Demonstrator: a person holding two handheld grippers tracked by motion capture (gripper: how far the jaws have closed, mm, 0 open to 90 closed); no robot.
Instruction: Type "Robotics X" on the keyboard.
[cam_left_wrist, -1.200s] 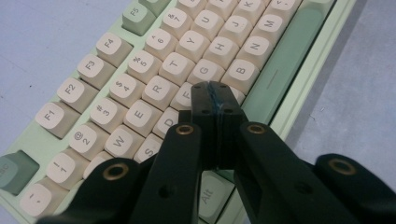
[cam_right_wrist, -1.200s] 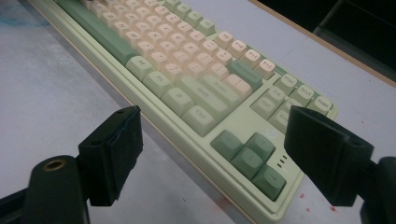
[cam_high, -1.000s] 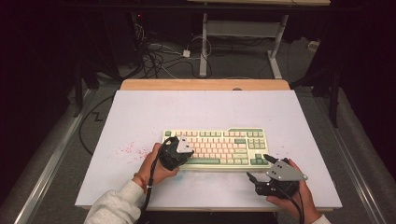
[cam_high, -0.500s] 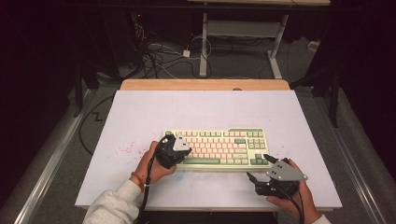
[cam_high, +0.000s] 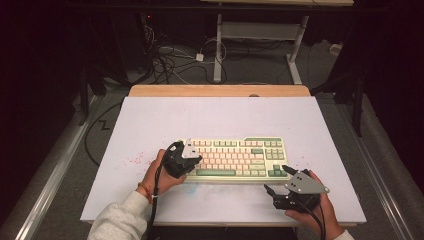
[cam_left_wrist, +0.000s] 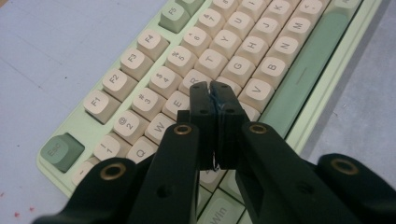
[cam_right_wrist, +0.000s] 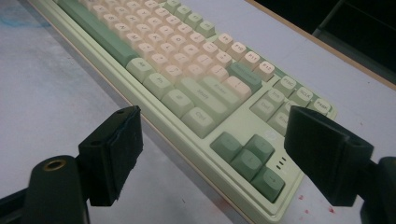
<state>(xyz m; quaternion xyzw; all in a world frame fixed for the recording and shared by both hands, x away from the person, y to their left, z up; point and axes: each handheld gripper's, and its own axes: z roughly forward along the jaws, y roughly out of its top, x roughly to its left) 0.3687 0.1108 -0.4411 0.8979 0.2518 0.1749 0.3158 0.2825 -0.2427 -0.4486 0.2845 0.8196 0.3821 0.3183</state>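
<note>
At 6 o'clock on the table (cam_high: 150, 120), keyboard (cam_high: 235, 157) under my closed left gripper (cam_left_wrist: 215, 95) over D/F: press straight down, one key only; right gripper (cam_right_wrist: 210, 154) open at 4 o'clock.

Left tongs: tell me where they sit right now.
In the high view, the left tongs sit over the keyboard's left end; their own view shows them shut above the keys near R and F.
</note>
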